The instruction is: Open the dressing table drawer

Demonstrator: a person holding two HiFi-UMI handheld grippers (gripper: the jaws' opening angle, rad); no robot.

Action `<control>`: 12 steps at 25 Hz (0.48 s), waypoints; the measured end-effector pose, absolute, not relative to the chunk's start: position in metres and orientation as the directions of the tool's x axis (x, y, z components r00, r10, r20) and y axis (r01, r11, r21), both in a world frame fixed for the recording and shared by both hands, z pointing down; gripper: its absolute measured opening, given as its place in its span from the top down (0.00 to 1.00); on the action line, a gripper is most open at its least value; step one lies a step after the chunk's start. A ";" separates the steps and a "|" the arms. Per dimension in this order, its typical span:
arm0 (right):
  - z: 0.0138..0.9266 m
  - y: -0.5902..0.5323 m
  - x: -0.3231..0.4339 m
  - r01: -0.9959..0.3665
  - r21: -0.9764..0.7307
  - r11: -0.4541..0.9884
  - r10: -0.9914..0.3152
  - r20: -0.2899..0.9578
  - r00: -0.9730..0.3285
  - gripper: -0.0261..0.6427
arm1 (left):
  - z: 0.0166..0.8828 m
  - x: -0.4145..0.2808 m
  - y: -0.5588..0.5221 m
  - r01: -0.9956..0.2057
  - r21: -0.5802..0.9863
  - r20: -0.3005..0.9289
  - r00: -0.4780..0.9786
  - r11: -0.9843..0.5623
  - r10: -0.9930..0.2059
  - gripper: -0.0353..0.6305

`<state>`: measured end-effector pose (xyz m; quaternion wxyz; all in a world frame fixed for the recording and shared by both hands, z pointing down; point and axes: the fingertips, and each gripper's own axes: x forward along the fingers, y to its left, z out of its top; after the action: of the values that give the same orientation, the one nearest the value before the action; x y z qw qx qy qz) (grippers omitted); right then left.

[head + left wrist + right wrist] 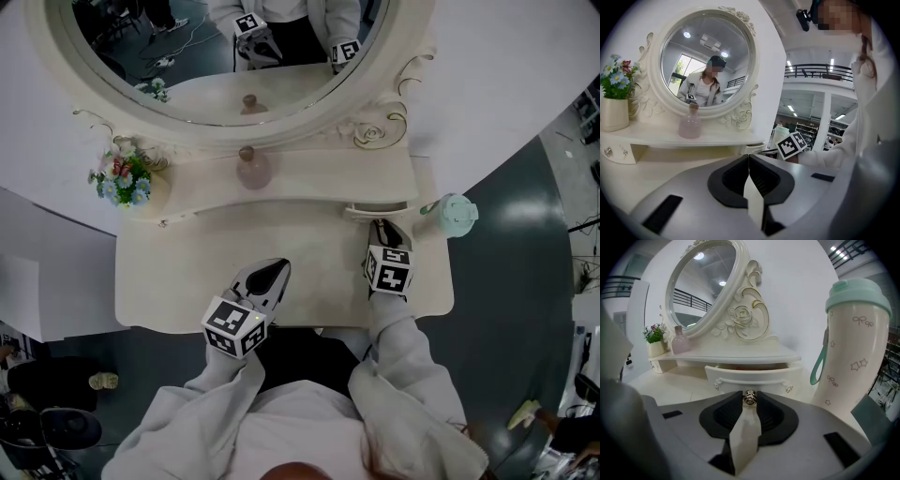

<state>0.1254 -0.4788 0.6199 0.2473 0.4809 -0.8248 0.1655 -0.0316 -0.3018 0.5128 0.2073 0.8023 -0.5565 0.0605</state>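
Jaws of right gripper [749,396] on knob [749,400] of part-open drawer [759,378], contents hidden

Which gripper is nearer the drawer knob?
Right. The right gripper is shut on the drawer knob; the left gripper, shut and empty, hangs over the tabletop to its left.

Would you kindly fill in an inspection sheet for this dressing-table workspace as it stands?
surface: cream tabletop, mostly bare.
job's things: small drawer under the shelf's right end, standing partly out; its metal knob sits between the right gripper's jaws.
clutter: flower pot and pink bottle on the shelf; mint-lidded cup on the tabletop, right of the drawer.
grippers: right gripper shut on the knob; left gripper shut, empty, over the tabletop.
cables: nothing seen on the table.
surroundings: oval mirror, white wall, dark floor.
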 end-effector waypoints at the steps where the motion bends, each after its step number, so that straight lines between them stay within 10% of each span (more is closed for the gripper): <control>1: 0.620 -0.478 0.126 -0.874 -0.034 0.484 -0.711 0.567 -0.416 0.80 | 0.513 -0.031 -0.302 -0.918 0.265 0.327 0.373 -0.295 -0.868 0.92; 12: 0.621 -0.467 0.131 -0.871 -0.037 0.490 -0.704 0.573 -0.420 0.80 | 0.511 -0.027 -0.304 -0.916 0.264 0.325 0.380 -0.303 -0.866 0.92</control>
<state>0.1309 -0.4668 0.6208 0.2505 0.4767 -0.8260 0.1667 -0.0268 -0.3042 0.5111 0.2055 0.8049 -0.5534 0.0605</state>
